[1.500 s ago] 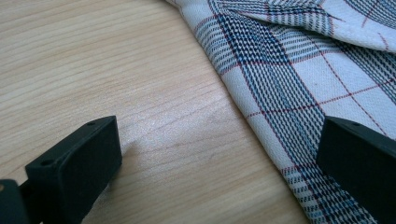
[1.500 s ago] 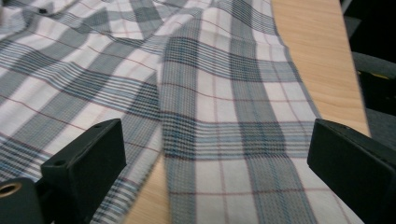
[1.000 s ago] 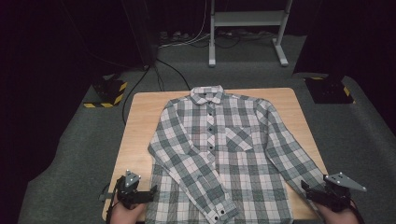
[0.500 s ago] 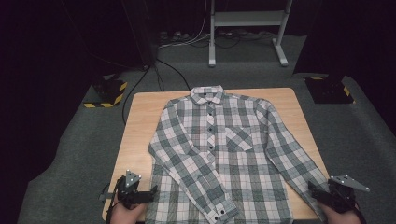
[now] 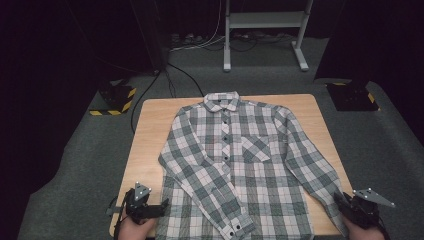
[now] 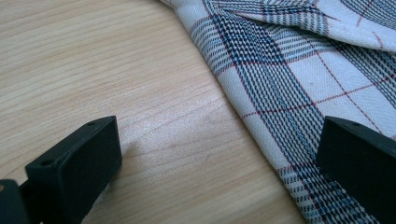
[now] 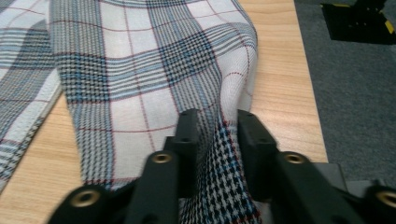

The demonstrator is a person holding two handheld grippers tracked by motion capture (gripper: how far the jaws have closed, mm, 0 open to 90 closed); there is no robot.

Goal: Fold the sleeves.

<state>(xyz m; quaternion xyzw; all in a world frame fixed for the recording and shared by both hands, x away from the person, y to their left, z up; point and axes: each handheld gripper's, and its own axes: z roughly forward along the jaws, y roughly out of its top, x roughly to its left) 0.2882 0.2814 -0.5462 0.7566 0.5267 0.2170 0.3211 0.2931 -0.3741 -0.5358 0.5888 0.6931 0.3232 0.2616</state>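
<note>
Behind the table (image 5: pixel 150 120), hazard-striped bases (image 5: pixel 116 96) stand.

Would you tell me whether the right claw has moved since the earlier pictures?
Yes: the right claw edged slightly toward the table corner, closing on the shirt sleeve.

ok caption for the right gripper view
Right gripper pinching a fold of the plaid shirt near the table edge.

We are in a dark recording studio or lab: black curtains at the far side, grey carpet (image 5: pixel 75 165), cables (image 5: pixel 200 42) on the floor, yellow-and-black striped weighted bases (image 5: pixel 116 97) left and right, and a white metal stand (image 5: pixel 265 30) beyond our wooden bench (image 5: pixel 150 130).
</note>
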